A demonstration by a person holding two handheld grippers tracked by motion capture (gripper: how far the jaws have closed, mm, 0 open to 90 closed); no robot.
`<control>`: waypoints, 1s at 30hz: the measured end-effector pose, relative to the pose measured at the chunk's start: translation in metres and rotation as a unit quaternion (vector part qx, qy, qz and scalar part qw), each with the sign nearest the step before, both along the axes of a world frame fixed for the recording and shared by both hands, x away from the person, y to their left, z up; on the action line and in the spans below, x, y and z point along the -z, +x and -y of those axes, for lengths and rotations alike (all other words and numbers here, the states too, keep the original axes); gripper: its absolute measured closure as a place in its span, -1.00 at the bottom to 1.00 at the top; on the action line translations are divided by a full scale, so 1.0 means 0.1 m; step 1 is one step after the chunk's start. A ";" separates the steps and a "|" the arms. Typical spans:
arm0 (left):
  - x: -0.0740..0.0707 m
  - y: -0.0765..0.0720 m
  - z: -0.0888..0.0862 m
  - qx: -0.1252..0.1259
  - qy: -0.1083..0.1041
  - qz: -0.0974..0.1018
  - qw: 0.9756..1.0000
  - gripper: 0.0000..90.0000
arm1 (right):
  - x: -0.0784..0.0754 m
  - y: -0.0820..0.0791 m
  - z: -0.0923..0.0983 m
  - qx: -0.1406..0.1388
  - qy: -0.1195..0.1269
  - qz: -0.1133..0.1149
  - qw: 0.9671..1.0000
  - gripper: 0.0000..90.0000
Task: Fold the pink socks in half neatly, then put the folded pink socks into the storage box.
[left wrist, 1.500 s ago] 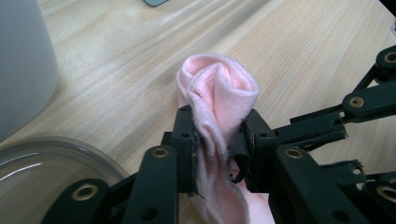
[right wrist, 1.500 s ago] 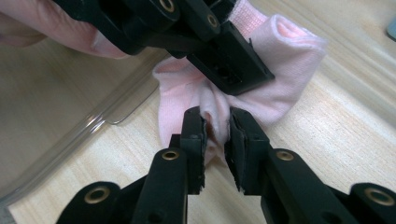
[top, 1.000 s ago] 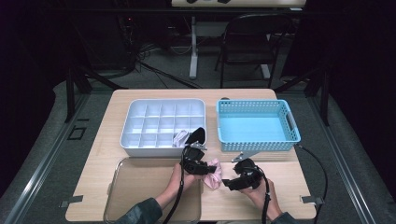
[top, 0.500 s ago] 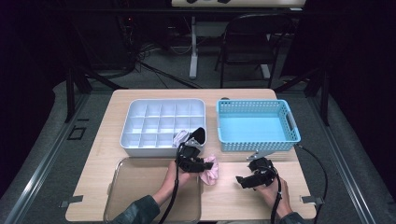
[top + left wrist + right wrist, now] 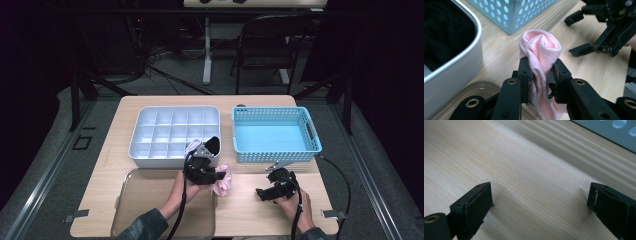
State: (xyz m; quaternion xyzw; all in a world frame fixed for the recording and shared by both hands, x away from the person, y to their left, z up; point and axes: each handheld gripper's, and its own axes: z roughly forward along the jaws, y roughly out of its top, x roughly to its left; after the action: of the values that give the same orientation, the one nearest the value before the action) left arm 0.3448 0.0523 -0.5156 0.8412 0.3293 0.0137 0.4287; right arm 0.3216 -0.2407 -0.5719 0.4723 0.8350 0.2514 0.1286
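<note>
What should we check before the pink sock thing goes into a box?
1. Hold on the pink rolled cloth: ok. The left gripper is shut on its lower part.
2. Cloth staying rolled: ok for now; the roll at the top looks tight, though loose folds hang below the jaws.
3. Right gripper out of the way: ok. Its jaws have just been opening, nothing is between them, and it sits over bare table.
4. White divided tray: most cells look free; the near right corner is hidden behind the left gripper, so cannot tell there.
5. Blue basket: ok, looks free inside.
6. Cable snagging: cannot tell.
</note>
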 end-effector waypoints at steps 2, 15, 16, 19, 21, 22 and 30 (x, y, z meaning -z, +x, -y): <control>-0.04 -0.02 -0.03 0.003 -0.004 -0.001 1.000 0.62 | 0.00 0.00 0.00 -0.002 -0.010 -0.001 1.000 -0.90; -0.18 -0.06 -0.08 0.005 0.008 0.029 1.000 0.62 | 0.05 -0.03 0.03 -0.006 0.001 0.014 1.000 -1.00; -0.19 -0.05 -0.09 0.001 0.007 0.032 0.999 0.62 | 0.06 -0.04 0.04 -0.007 0.002 0.020 1.000 -1.00; -0.21 -0.06 -0.13 -0.006 0.005 0.030 1.000 0.62 | 0.07 -0.07 0.08 -0.003 0.009 0.028 1.000 -1.00; -0.24 -0.06 -0.16 -0.005 0.008 0.041 0.999 0.62 | 0.08 -0.08 0.09 -0.002 0.010 0.034 0.999 -1.00; -0.26 -0.06 -0.18 -0.007 0.006 0.042 0.999 0.62 | 0.08 -0.08 0.10 -0.006 0.010 0.035 0.999 -1.00; -0.37 -0.02 -0.31 -0.024 -0.006 0.051 0.998 0.62 | 0.08 -0.06 0.10 0.000 0.012 0.037 0.999 -1.00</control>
State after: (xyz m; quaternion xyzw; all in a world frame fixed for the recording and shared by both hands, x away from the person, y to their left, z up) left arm 0.3426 0.0832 -0.4790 0.8286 0.3273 0.0645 0.4495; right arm 0.3152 -0.2508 -0.5800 0.4644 0.8265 0.2785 0.1539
